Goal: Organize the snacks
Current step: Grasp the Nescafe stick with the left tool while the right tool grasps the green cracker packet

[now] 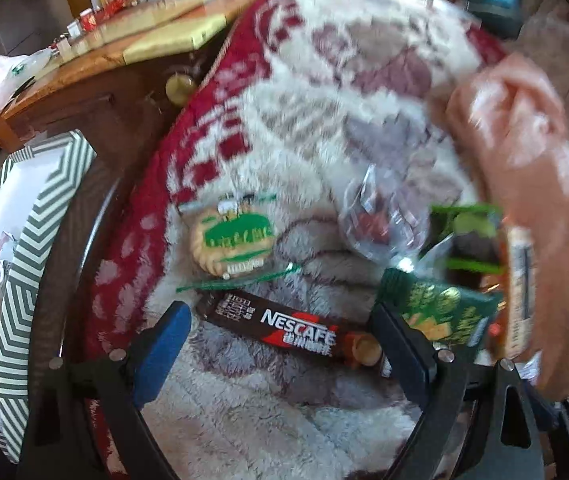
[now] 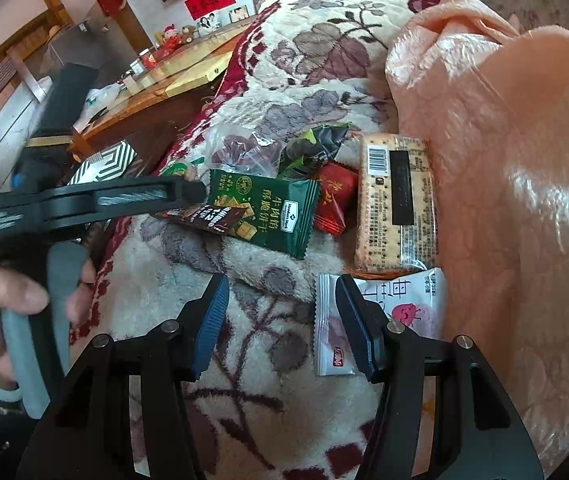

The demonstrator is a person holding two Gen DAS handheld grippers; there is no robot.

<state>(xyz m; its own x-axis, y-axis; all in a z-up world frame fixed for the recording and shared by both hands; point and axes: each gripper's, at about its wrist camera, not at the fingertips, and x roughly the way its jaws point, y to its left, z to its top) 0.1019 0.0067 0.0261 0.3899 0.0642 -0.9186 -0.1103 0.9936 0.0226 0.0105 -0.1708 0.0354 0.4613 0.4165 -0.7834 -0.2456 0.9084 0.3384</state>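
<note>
Snacks lie on a flowered fleece blanket (image 2: 284, 92). My left gripper (image 1: 284, 344) is open wide just above a brown Nescafe stick (image 1: 280, 328), which lies crosswise between its fingers, untouched. In the right wrist view a hand (image 2: 24, 300) holds the left gripper (image 2: 192, 192) over that stick (image 2: 200, 216). Beyond lie a round biscuit (image 1: 232, 240) in a clear wrapper, a green cracker packet (image 2: 268, 208), a red packet (image 2: 332, 200), a dark green packet (image 2: 312, 152), a clear bag (image 2: 244, 148) and a long cracker pack (image 2: 396, 200). My right gripper (image 2: 284, 320) is open with nothing gripped; its right finger is over a white strawberry packet (image 2: 384, 312).
A box with a grey-and-white zigzag pattern (image 1: 24, 260) stands open at the left, off the blanket's edge, with packets inside. A pink quilt (image 2: 504, 160) is heaped at the right. A wooden table (image 2: 164, 92) with small items stands behind the blanket.
</note>
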